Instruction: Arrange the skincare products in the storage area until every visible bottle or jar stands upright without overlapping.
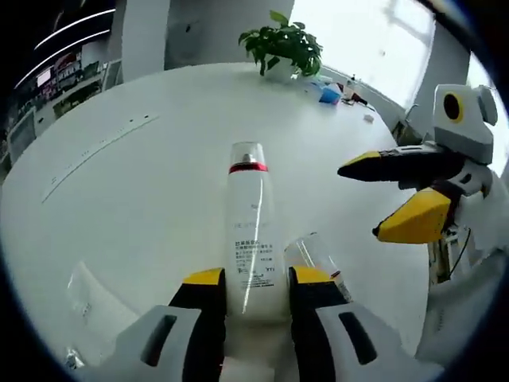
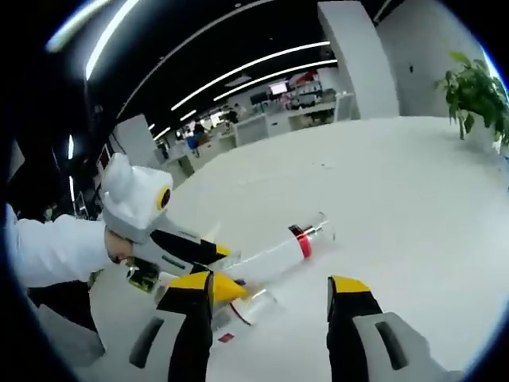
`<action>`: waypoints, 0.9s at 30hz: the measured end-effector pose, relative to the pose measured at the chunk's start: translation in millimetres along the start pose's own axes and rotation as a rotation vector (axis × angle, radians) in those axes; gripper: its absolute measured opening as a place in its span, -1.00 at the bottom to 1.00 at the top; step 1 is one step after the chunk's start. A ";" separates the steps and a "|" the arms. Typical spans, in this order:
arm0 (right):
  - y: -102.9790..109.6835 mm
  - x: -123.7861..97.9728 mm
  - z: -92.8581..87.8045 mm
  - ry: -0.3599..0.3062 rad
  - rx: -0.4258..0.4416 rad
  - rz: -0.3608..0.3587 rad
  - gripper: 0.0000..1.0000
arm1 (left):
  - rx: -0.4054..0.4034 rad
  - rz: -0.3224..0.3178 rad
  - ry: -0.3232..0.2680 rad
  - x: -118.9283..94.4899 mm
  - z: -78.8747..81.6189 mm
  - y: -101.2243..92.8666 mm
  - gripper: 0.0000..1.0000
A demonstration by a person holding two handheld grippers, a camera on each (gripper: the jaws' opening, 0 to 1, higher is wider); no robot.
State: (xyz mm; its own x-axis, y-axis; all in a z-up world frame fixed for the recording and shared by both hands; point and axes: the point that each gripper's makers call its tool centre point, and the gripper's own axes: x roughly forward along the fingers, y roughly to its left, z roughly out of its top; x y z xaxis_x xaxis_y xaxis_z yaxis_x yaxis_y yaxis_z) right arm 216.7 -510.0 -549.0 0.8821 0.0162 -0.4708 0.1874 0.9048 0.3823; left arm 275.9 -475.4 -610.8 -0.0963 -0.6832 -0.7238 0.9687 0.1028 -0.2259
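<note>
A tall white bottle (image 1: 253, 231) with a red band and a clear cap lies lengthwise between my left gripper's jaws, cap end pointing away. My left gripper (image 1: 256, 278) is shut on its lower end. A small clear-capped container (image 1: 316, 253) lies on the white table just right of that jaw. My right gripper (image 1: 367, 199) comes in from the right, open and apart from the bottle. In the right gripper view, the white bottle (image 2: 274, 253) sticks out of the left gripper (image 2: 229, 270), and the small container (image 2: 256, 305) lies below it. My right gripper (image 2: 269, 290) is open, with nothing between its jaws.
A potted plant (image 1: 282, 48) stands at the table's far edge, with small blue and dark items (image 1: 328, 95) beside it. The wide white table (image 1: 135, 183) stretches to the left. A person's white sleeve (image 2: 48, 251) is behind the left gripper. Office shelving lies beyond.
</note>
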 end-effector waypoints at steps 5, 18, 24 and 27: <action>5.8 8.4 -1.7 0.008 0.067 0.049 -0.07 | -0.045 -0.020 0.012 -5.7 -5.9 -1.3 -0.49; 4.0 39.4 -11.5 0.082 0.421 0.146 0.02 | -0.210 -0.102 -0.040 -17.6 -11.7 -19.4 -0.49; 0.1 45.5 -12.6 0.080 0.534 0.153 0.02 | -0.244 -0.125 -0.069 -21.2 -10.2 -20.9 -0.49; 0.7 46.1 -11.9 0.074 0.581 0.166 -0.04 | -0.285 -0.157 -0.090 -22.8 -11.4 -25.6 -0.49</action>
State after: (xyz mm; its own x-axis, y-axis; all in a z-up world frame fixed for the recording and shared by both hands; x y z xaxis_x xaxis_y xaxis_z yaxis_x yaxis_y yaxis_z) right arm 252.3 -503.6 -579.9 0.8912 0.1857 -0.4140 0.2736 0.5079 0.8168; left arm 250.7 -454.2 -596.0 -0.2067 -0.7664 -0.6082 0.8397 0.1802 -0.5123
